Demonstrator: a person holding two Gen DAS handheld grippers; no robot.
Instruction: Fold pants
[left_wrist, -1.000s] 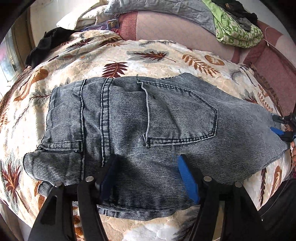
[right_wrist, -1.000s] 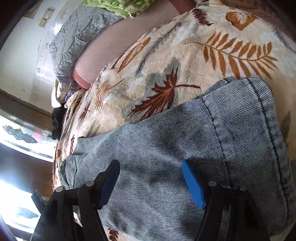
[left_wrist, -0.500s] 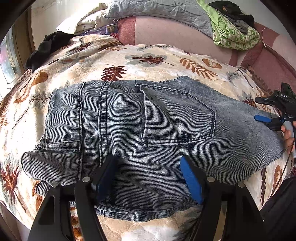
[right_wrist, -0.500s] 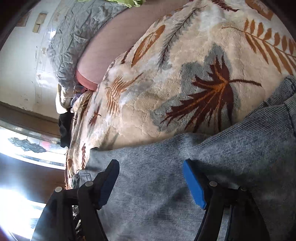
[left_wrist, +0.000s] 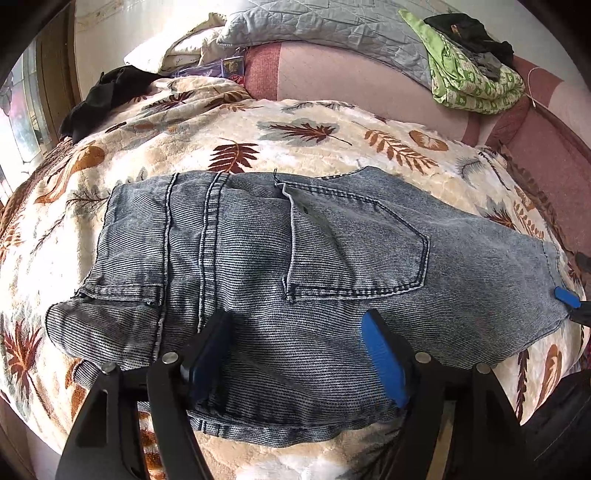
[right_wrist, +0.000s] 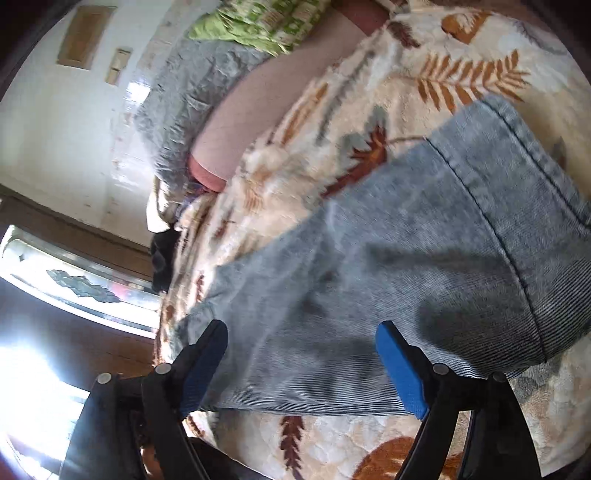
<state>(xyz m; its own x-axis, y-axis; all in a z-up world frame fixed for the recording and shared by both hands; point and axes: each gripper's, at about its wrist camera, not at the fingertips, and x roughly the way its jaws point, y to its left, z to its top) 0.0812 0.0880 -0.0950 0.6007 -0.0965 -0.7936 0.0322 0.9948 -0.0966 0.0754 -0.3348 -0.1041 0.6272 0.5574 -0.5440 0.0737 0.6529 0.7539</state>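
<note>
Grey-blue jeans (left_wrist: 332, 258) lie folded flat on a leaf-print blanket (left_wrist: 295, 147), back pocket up. My left gripper (left_wrist: 295, 350) hovers open over their near edge, and its blue pads press on nothing. In the right wrist view the jeans (right_wrist: 406, 258) are blurred. There my right gripper (right_wrist: 303, 365) is above their near edge, its jaws opening. Denim lies below the gap, but the pads do not squeeze it. One blue fingertip of the right gripper (left_wrist: 567, 297) shows at the jeans' right end in the left wrist view.
A black garment (left_wrist: 107, 99) lies at the blanket's far left. Pillows (left_wrist: 177, 55), a grey quilt (left_wrist: 332, 26) and a green patterned cloth (left_wrist: 476, 81) line the pink backrest (left_wrist: 351, 77). A window (right_wrist: 74, 288) is at the left.
My right gripper lifted off the jeans' right end, then came back down to it, and its jaws now stand wider. The left gripper and the jeans have hardly moved.
</note>
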